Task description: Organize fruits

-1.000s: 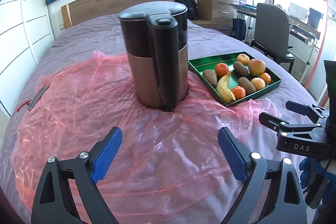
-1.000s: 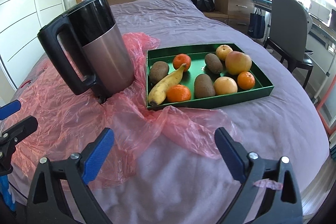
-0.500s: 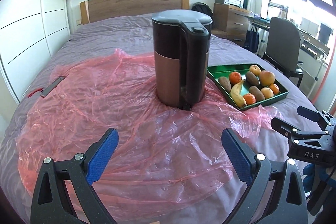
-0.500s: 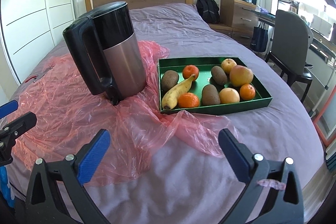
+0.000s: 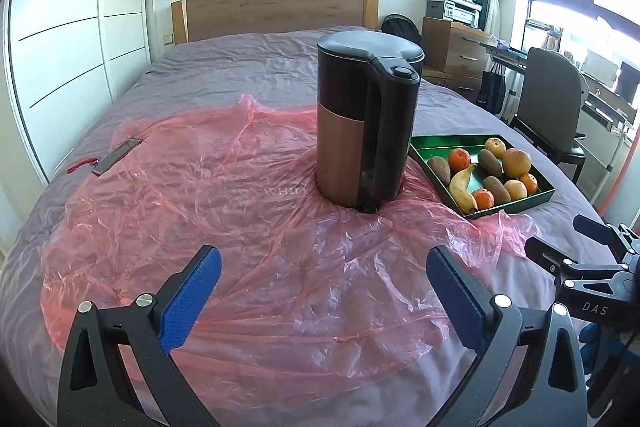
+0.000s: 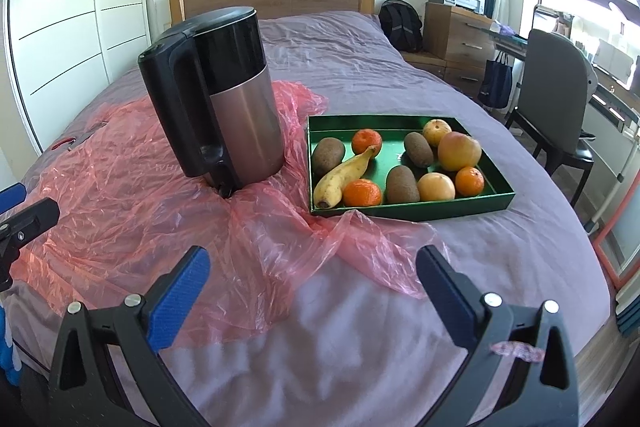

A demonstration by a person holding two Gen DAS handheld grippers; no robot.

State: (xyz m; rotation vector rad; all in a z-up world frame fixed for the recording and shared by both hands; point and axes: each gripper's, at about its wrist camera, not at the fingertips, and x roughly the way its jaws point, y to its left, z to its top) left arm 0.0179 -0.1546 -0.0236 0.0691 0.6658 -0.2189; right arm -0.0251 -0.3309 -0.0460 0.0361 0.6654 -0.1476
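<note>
Spreading across the purple-sheeted bed (image 6: pixel 400 67) is a crinkled translucent pink plastic sheet (image 5: pixel 208 195), probably laid there to protect the bedding while things are being handled on it. Standing upright on that sheet is the tall black-and-steel electric kettle (image 6: pixel 224 99), which is serving as the landmark here; its weight is pressing the plastic into a dip around its base.

Just to the right of the kettle, a shallow rectangular green tray (image 6: pixel 496 197) is sitting on the bed with its near corner overlapping the sheet's edge. It is holding all the fruit together, which reads as the collecting place for the task: one yellow banana (image 6: pixel 344 173) lying diagonally nearest the kettle, three fuzzy brown kiwis (image 6: pixel 402 183), a large pink-yellow apple (image 6: pixel 459 150), two smaller yellow fruits (image 6: pixel 436 187) and three small orange mandarins (image 6: pixel 362 193). No fruit is showing outside the tray, so the sorting looks largely settled.

Hanging in front of the kettle, the left gripper (image 5: pixel 324 291) is opening its blue-padded jaws over bare plastic, with nothing between them. The right gripper (image 6: pixel 312 287) is hovering to the kettle's right and nearer the camera, its jaws standing wide apart and empty. The tray of fruit is lying well beyond both sets of jaws, apart from them, closer to the right one.
</note>
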